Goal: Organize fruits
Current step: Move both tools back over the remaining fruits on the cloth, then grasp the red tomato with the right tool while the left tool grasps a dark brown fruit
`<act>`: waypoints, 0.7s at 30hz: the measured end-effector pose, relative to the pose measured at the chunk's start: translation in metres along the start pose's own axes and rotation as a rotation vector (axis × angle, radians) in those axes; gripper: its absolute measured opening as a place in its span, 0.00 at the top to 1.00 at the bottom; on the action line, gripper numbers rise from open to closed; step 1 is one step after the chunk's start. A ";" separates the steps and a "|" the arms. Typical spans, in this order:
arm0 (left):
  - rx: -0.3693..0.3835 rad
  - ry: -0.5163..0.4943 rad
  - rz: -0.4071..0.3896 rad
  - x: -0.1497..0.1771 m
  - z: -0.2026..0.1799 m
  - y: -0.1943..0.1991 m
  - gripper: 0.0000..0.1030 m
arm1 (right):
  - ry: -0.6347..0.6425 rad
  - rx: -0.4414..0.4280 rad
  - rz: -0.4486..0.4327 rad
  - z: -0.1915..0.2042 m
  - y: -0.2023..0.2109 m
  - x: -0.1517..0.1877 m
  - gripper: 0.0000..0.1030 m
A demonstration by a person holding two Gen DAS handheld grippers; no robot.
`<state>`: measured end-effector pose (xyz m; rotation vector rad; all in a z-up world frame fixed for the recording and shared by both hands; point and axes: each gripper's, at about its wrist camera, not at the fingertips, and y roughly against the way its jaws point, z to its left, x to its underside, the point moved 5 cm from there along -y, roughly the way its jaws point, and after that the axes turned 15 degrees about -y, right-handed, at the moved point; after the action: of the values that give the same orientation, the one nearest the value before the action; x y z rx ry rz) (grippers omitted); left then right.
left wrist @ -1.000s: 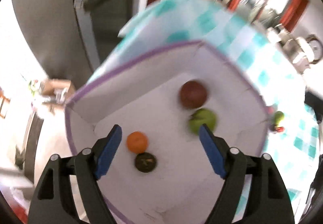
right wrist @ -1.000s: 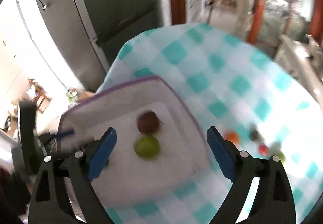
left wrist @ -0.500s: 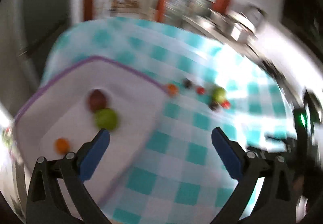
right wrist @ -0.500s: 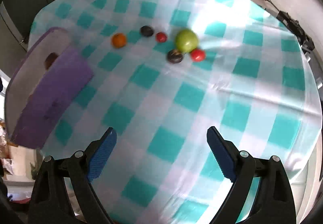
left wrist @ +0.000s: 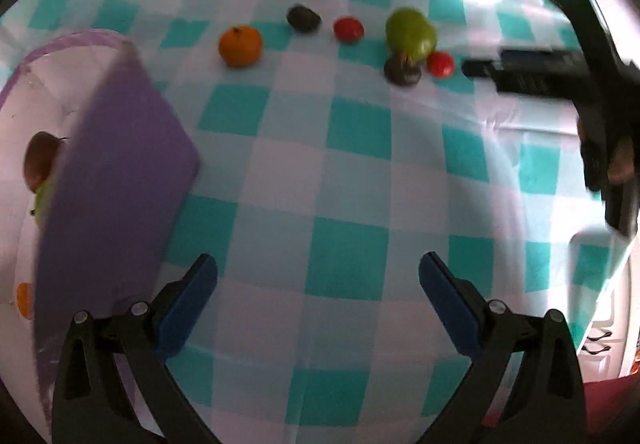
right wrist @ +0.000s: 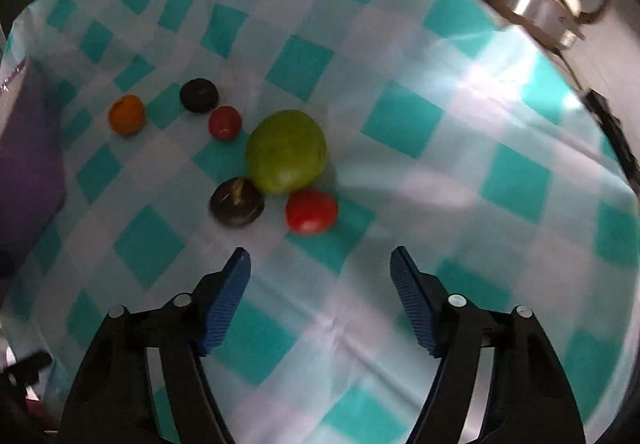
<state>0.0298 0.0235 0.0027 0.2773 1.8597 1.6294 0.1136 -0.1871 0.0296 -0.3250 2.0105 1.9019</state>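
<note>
Item: loose fruit on the checked tablecloth (right wrist: 400,124), six pieces, centre-left of the right wrist view.
- Green fruit (right wrist: 286,151), largest; touching or just beside a dark fruit (right wrist: 237,203) and a red tomato (right wrist: 311,211) below it.
- Small red fruit (right wrist: 224,122), second dark fruit (right wrist: 199,95) and orange (right wrist: 127,114), strung toward the upper left, each apart.

Item: right gripper (right wrist: 320,276), fingers spread wide, empty, low in its frame, near the red tomato.
Item: left gripper (left wrist: 318,284), fingers wide, empty, low centre of its view over bare cloth, well apart from the fruit.

Risks, as judged:
- Round fruit on smooth cloth; a nudge from one finger could roll a piece away.
- The three clustered pieces crowd each other; closing on one may push its neighbours.
- The tomato may bruise under a hard squeeze.

Container: purple box (left wrist: 116,180), white inside, left edge of the left wrist view. Holds a brown-red fruit (left wrist: 38,160), a green piece (left wrist: 40,198) below it and an orange piece (left wrist: 24,298) at lower left, all partly hidden by the wall.
</note>
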 end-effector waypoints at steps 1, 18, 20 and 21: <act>0.001 0.000 0.012 -0.001 -0.002 -0.005 0.02 | 0.021 -0.002 0.013 0.000 -0.012 -0.004 0.37; -0.067 -0.040 -0.013 -0.074 0.003 -0.053 0.02 | 0.120 -0.093 0.019 0.011 -0.057 -0.018 0.61; -0.060 -0.042 -0.020 -0.087 0.003 -0.059 0.02 | 0.113 -0.101 0.017 0.009 -0.055 -0.015 0.62; -0.054 -0.045 -0.023 -0.094 0.003 -0.062 0.02 | 0.097 -0.108 0.018 0.007 -0.054 -0.014 0.62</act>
<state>0.1194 -0.0383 -0.0258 0.2661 1.7760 1.6421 0.1484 -0.1854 -0.0142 -0.4360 1.9815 2.0471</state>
